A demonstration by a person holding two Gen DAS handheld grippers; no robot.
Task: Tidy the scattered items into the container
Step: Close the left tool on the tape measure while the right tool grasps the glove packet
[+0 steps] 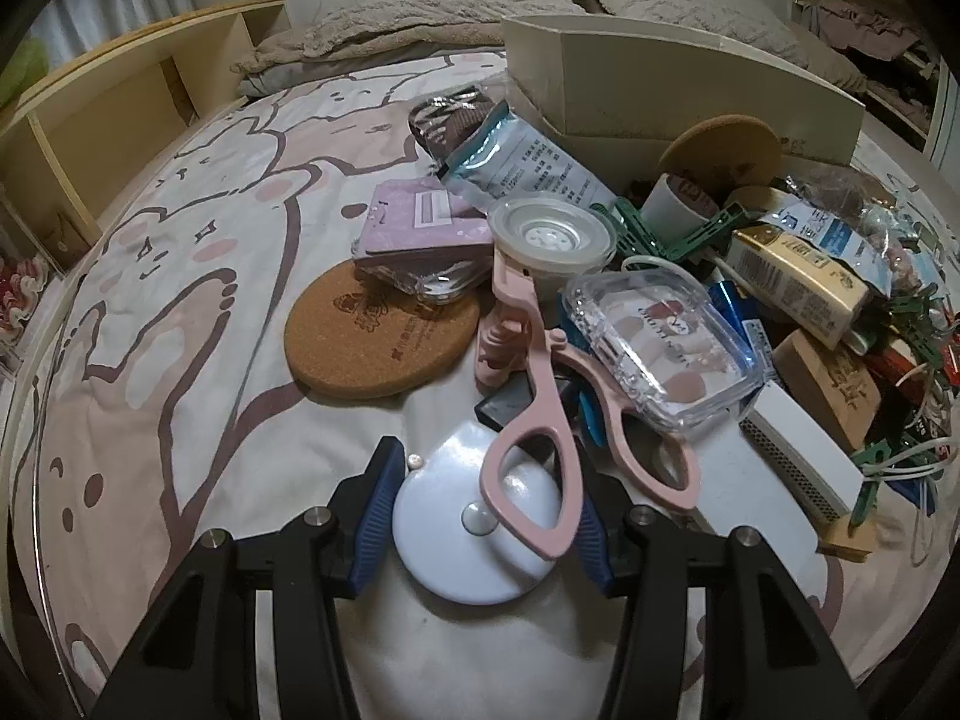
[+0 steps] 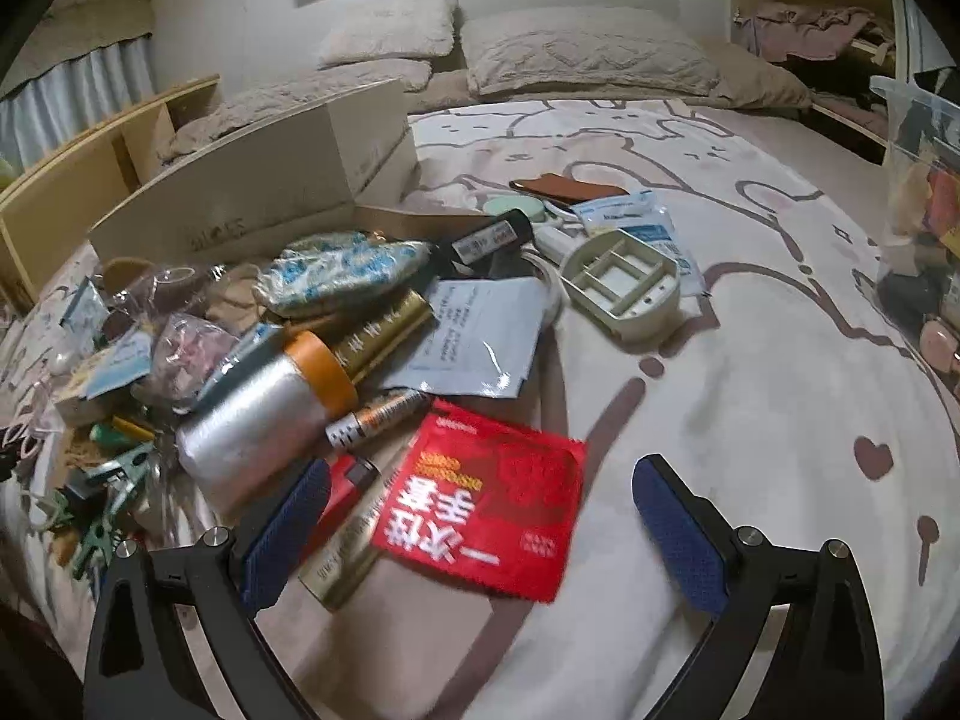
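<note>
Gripping a white disc (image 1: 474, 516), the left claw (image 1: 480, 510) has both pads against its rim, pink scissors (image 1: 540, 420) lying across it. Right claw (image 2: 480, 516) released, straddling a red packet (image 2: 486, 504); beige box (image 2: 252, 192) beyond.

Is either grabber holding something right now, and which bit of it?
The left gripper squeezes the white round disc by its two side edges, under the pink eyelash curler's handle loop. The right gripper is open, holding nothing, around the red packet.
</note>
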